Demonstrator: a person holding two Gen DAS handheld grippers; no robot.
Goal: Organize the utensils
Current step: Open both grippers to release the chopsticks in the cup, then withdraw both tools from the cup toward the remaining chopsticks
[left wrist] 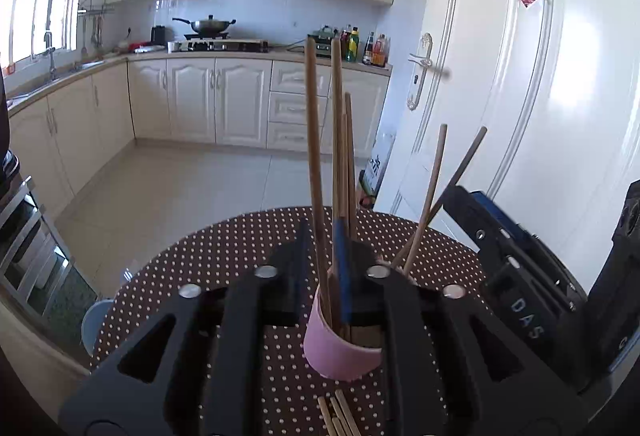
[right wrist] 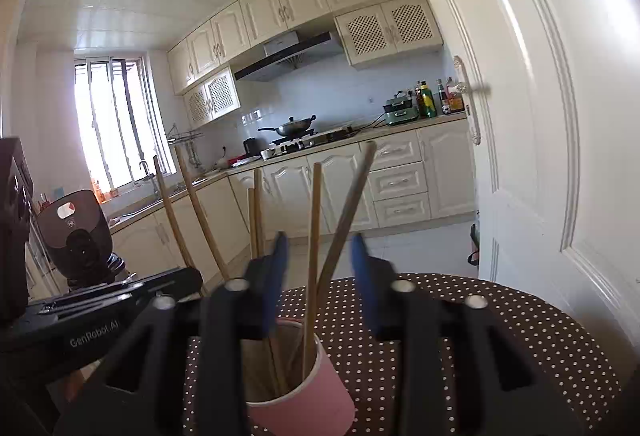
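A pink cup (left wrist: pixel 340 354) stands on the dotted tablecloth between my left gripper's fingers and holds several wooden chopsticks (left wrist: pixel 316 163) upright. My left gripper (left wrist: pixel 324 256) is open around the cup and touches nothing. More chopsticks (left wrist: pixel 338 416) lie flat on the cloth near the camera. In the right wrist view a pink cup (right wrist: pixel 316 392) holds several chopsticks (right wrist: pixel 314 236), two of them standing between the blue pads (right wrist: pixel 362 276). My right gripper (right wrist: pixel 320 272) is open above this cup. The other gripper's body (left wrist: pixel 532 276) shows at the right of the left wrist view.
The round table (right wrist: pixel 500 336) with a brown dotted cloth stands next to a white door (right wrist: pixel 560 115). Kitchen cabinets, a stove with a wok (left wrist: pixel 208 24) and bottles (left wrist: pixel 360 45) lie far behind. A dark appliance (right wrist: pixel 76 236) stands to the left.
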